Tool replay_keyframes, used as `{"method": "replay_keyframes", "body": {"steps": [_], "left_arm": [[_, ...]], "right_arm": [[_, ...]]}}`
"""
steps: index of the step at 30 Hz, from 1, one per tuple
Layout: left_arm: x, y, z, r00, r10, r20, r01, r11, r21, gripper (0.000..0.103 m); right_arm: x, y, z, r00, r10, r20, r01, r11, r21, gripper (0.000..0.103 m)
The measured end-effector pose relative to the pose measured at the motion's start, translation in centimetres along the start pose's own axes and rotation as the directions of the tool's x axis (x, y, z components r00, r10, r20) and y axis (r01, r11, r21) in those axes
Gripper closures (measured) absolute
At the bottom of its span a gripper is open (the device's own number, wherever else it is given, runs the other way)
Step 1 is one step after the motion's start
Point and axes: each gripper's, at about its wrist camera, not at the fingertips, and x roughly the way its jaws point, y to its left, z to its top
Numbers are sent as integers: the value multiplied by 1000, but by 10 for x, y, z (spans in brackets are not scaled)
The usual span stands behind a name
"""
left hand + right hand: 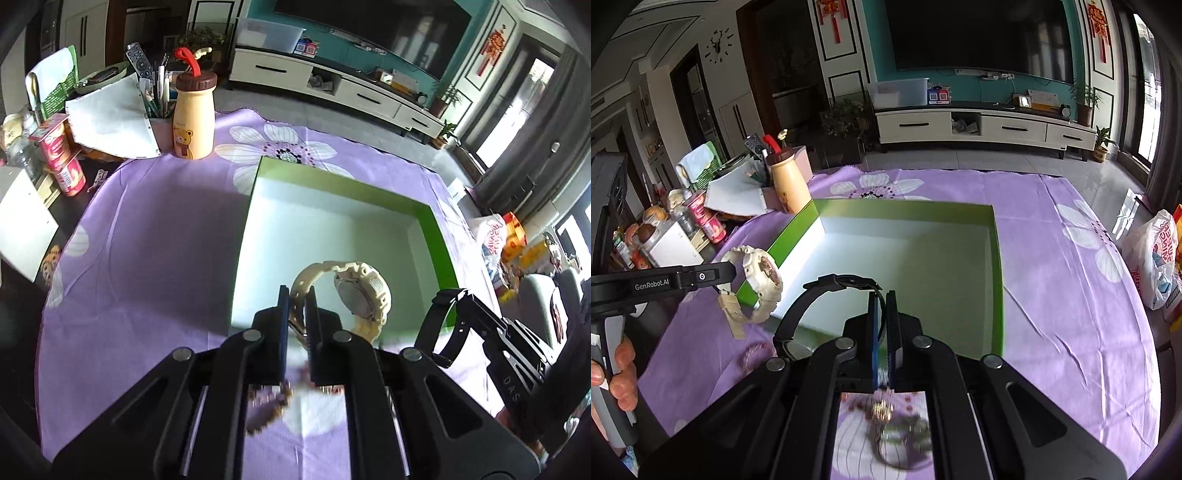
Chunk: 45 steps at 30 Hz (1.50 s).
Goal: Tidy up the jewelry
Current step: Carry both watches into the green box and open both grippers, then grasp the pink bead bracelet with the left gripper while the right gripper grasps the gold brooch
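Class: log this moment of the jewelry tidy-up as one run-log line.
left gripper: shut on cream watch strap | right gripper: shut on black watch strap | green box: empty | both watches lifted near box

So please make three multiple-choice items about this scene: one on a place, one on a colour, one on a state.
1. Where does the bear bottle stand?
A. inside the box
B. on the purple cloth, beyond the box
C. on the floor

2. What colour is the watch in the left tongs?
A. cream
B. red
C. blue

3. What is the state of the right tongs?
A. wide open, holding nothing
B. shut on the black watch
C. resting flat in the box

Answers:
1 B: the bottle stands on the cloth past the far corner of the green box.
2 A: the cream watch hangs from them.
3 B: the pads pinch the strap of the black watch.
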Motion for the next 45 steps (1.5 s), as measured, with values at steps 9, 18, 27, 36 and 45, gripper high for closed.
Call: {"method": "replay_keyframes", "body": {"steps": [9,18,27,36,45], "left_arm": [[69,7,32,995,53,-86,-57,997,-45,95],[114,7,40,985,104,-135,-109,994,-30,94],[104,-6,48,993,88,-85,-86,996,23,63],[54,-9,33,996,92,7,-93,993,67,28],[12,21,-7,994,104,16,-105,994,38,23]], "right_arm": [[70,-9,21,996,-41,-84,43,999,23,100],[118,-15,23,980,-119,-158,119,993,-7,99],[111,-24,30,985,-111,-135,117,992,40,68],[59,-14,23,997,4,-82,-2,1000,29,65],[20,4,-10,990,76,-115,-80,996,-32,63]]}}
